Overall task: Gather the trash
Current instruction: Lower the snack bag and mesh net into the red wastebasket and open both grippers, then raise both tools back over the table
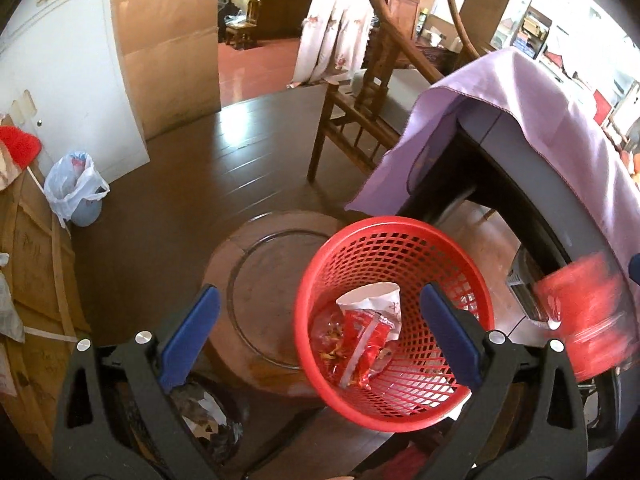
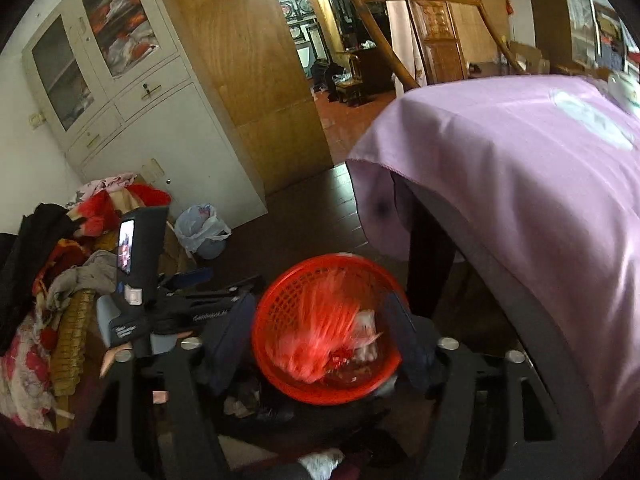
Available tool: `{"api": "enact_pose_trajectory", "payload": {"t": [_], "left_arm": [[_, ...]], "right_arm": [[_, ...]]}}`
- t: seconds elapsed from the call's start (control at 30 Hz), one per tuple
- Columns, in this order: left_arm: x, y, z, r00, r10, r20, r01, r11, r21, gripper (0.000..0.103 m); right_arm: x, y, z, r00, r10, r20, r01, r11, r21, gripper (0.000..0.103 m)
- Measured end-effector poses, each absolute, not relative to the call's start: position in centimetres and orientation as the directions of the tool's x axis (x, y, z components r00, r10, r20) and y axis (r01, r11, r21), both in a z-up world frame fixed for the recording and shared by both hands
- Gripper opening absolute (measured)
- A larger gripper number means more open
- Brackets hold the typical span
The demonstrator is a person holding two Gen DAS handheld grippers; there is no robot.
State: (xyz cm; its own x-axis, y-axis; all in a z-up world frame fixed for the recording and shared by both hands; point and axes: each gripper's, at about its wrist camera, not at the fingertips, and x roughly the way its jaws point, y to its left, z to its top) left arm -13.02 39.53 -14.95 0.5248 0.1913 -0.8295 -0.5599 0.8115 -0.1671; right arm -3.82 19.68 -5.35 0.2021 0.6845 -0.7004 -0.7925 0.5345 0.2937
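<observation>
Red basket sits below both open jaws.

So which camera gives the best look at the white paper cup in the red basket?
The left wrist view: the white paper cup lies sharp among wrappers inside the red basket. In the right wrist view the basket's contents are motion-blurred, and the cup is only a pale smear.

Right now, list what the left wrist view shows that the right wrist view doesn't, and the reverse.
Only the left wrist view: a round wooden stool beside the red basket, and a paper cup sharply visible inside it. Only the right wrist view: a glass-door cabinet and a clothes pile. Both share the basket, the purple cloth and the bag-lined bin.
</observation>
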Motion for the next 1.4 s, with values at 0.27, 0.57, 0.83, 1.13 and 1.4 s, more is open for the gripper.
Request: {"api": "enact_pose_trajectory", "payload": {"t": [0.27, 0.57, 0.83, 1.13, 1.4], "left_arm": [[-13.2, 39.2, -14.8, 0.526, 0.176, -0.832, -0.558, 0.81, -0.181, 0.096], [-12.7, 36.0, -12.0, 0.568, 0.189, -0.801, -0.5, 0.852, -0.154, 0.096], [-12.0, 30.9, -8.3, 0.614, 0.196, -0.765, -0.413, 0.905, -0.099, 0.096], [-8.2, 22.3, -5.6, 0.648, 0.102, -0.754, -0.229, 0.971, -0.066, 0.096], [0.8, 11.0, -2.5, 0.713, 0.054, -0.699, 0.007, 0.996, 0.084, 0.096]], "right_arm": [[-3.5, 17.5, -4.8, 0.285, 0.66, -0.695, -0.768, 0.591, 0.246, 0.073], [-3.0, 11.0, -3.0, 0.404, 0.655, -0.638, -0.687, 0.678, 0.261, 0.079], [-3.5, 2.6, -1.0, 0.541, 0.629, -0.559, -0.596, 0.755, 0.273, 0.085], [-3.6, -10.1, -1.4, 0.719, 0.476, -0.506, -0.393, 0.879, 0.269, 0.093], [-2.2, -18.8, -4.8, 0.784, 0.277, -0.556, -0.167, 0.956, 0.24, 0.095]]}}
